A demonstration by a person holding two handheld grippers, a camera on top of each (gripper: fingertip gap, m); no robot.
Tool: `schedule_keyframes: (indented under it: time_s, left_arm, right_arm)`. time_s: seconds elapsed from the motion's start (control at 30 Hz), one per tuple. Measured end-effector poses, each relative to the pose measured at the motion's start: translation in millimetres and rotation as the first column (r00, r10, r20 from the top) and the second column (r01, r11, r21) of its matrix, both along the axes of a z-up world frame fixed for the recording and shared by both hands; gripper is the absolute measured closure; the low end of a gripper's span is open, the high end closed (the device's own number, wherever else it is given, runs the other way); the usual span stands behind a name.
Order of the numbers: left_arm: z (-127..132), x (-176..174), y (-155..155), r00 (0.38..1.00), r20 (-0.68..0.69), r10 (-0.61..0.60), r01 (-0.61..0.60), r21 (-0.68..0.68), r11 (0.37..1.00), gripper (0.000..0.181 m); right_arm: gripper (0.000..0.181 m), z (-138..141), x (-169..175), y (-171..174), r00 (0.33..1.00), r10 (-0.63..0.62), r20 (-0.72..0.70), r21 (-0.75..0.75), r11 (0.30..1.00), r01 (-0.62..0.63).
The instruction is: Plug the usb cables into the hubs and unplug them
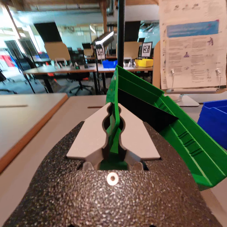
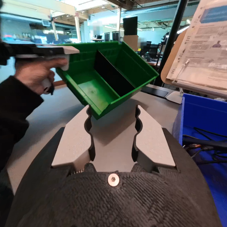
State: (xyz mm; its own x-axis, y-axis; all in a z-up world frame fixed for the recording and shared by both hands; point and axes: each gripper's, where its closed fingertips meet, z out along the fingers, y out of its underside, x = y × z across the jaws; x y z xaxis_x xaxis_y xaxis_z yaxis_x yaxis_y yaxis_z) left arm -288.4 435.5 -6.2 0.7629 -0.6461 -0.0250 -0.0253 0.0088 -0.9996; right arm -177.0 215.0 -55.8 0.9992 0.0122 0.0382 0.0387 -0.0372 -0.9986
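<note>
One wall of the green bin (image 2: 110, 76) is all the left gripper (image 1: 115, 124) is pinching, its jaws closed on that thin rim while the bin is hanging tilted in the air above the table (image 2: 61, 104). Both compartments beside the black divider (image 2: 113, 74) are looking empty. The right gripper (image 2: 113, 132) is waiting below with jaws wide apart, holding nothing. Likely risk: the rim is slipping or flexing in so narrow a pinch, so the bin may be swinging down or dropping. Dark cables (image 2: 203, 142) are lying in the blue bin (image 2: 201, 110) at right; hubs are not showing.
</note>
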Motion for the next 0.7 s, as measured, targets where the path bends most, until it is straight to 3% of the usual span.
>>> schedule_keyframes:
  time_s: [0.07, 0.13, 0.2, 0.27, 0.33, 0.4, 0.53, 0.63, 0.7]
  left_arm:
    - [24, 3, -17, 1.0, 0.008, 0.01, -0.011, 0.085, 0.996, 0.179]
    - [45, 4, -32, 0.999, 0.045, 0.012, -0.019, 0.153, 0.988, 0.18]
    - [65, 4, -48, 0.996, 0.085, 0.006, -0.025, 0.217, 0.976, 0.18]
    - [82, 1, -62, 0.992, 0.124, 0.005, -0.04, 0.278, 0.96, 0.18]
    - [98, -3, -75, 0.986, 0.165, 0.005, -0.061, 0.343, 0.937, 0.18]
    - [111, -5, -89, 0.98, 0.2, -0.003, -0.082, 0.412, 0.908, 0.18]
    - [124, -1, -110, 0.97, 0.24, -0.042, -0.088, 0.505, 0.858, 0.18]
    - [121, 14, -119, 0.966, 0.236, -0.101, -0.034, 0.507, 0.861, 0.18]
    - [119, 23, -124, 0.973, 0.213, -0.092, -0.037, 0.535, 0.844, 0.18]
  right_arm:
    - [0.113, 8, -4, 11, 0.999, 0.013, -0.042, 0.012, 1.0, -0.013]
    - [0.131, 25, -9, 17, 0.999, 0.013, -0.029, 0.063, 0.998, -0.012]
    - [0.132, 37, -4, 24, 0.999, -0.016, -0.045, 0.119, 0.993, 0.021]
    - [0.128, 37, 6, 34, 0.982, -0.014, -0.19, 0.114, 0.993, 0.037]
    - [0.131, 39, 21, 42, 0.924, -0.008, -0.383, 0.134, 0.989, 0.064]
    - [0.133, 41, 30, 50, 0.883, 0.002, -0.469, 0.147, 0.986, 0.075]
    - [0.139, 54, 31, 62, 0.902, -0.014, -0.432, 0.174, 0.98, 0.099]
    - [0.12, 59, 38, 70, 0.885, -0.056, -0.462, 0.163, 0.976, 0.147]
    - [0.133, 52, 49, 74, 0.856, -0.076, -0.511, 0.137, 0.976, 0.169]
